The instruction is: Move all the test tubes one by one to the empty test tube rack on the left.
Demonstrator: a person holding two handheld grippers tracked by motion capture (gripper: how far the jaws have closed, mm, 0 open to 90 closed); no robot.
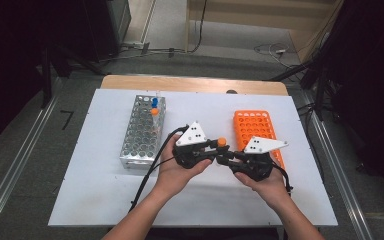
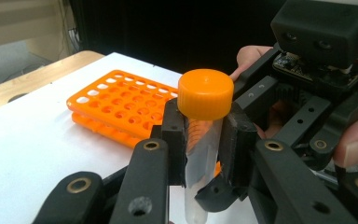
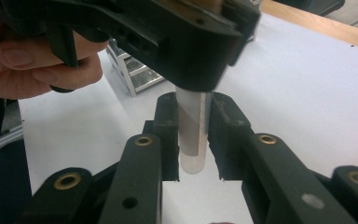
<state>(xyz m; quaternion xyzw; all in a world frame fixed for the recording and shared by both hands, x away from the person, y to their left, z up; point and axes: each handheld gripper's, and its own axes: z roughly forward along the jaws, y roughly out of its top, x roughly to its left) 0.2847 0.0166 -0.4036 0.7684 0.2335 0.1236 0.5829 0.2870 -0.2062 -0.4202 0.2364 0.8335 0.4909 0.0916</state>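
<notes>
Above the middle of the white worktop (image 1: 105,200), the two hands meet with their claws facing each other, and a clear plastic tube with an orange screw cap (image 2: 205,93) stands upright between them. The left claw (image 2: 204,140) is clenched on the tube just under the cap: its two black jaws press the tube's sides, with the cap resting on top of them and the rounded bottom of the tube hanging below. The right claw (image 3: 193,137) grasps the same tube lower down, near its rounded end, one jaw on each side of the clear wall; in the right gripper view the pads sit snug against it, and the left claw's black body hangs directly above. In the high view the tube's orange cap (image 1: 221,142) shows between the left claw (image 1: 211,148) and the right claw (image 1: 225,159), clear of the worktop. A metal rack with many round holes (image 1: 142,132) stands to the left, holding one tube with a blue cap and one with an orange cap at its far end. A flat orange plastic rack with rows of holes (image 1: 252,127) lies to the right, just behind the right hand (image 1: 260,177).
</notes>
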